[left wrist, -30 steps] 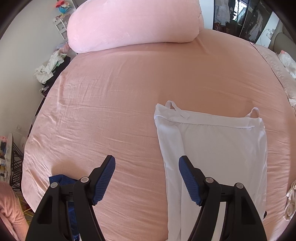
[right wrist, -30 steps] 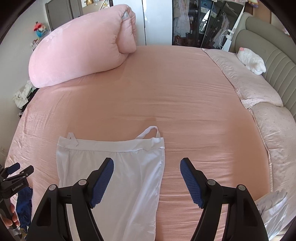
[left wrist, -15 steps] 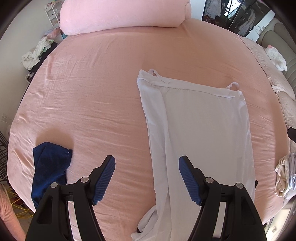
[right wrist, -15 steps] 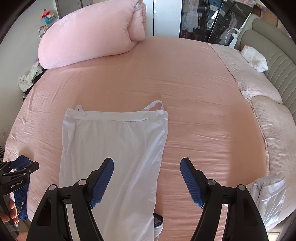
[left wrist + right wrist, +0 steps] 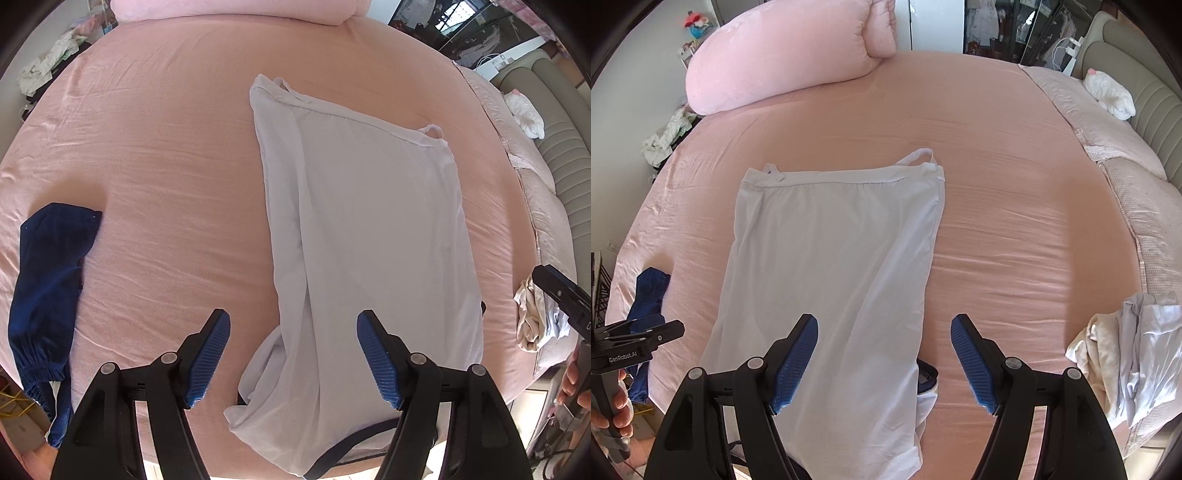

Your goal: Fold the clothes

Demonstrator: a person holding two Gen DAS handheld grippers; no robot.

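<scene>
A white strappy garment (image 5: 369, 229) (image 5: 831, 266) lies flat and lengthwise on the pink bed, straps at the far end, its near hem with dark trim bunched at the bed's front edge. My left gripper (image 5: 293, 354) hangs open above the garment's near left corner, nothing between its blue pads. My right gripper (image 5: 884, 358) stands open over the garment's near right edge, also empty. Each gripper shows at the edge of the other's view, held by a hand.
A dark blue garment (image 5: 48, 280) (image 5: 646, 295) lies at the bed's near left edge. A crumpled white pile (image 5: 1126, 354) (image 5: 535, 317) sits at the near right. A rolled pink duvet (image 5: 783, 55) lies at the far side, pillows (image 5: 1108, 122) on the right, loose clothes (image 5: 668, 136) on the floor beyond the bed's left edge.
Both grippers have drawn back toward the bed's near edge and tilted downward. The garment's near hem and the blue garment have come into view. Both grippers stay open.
</scene>
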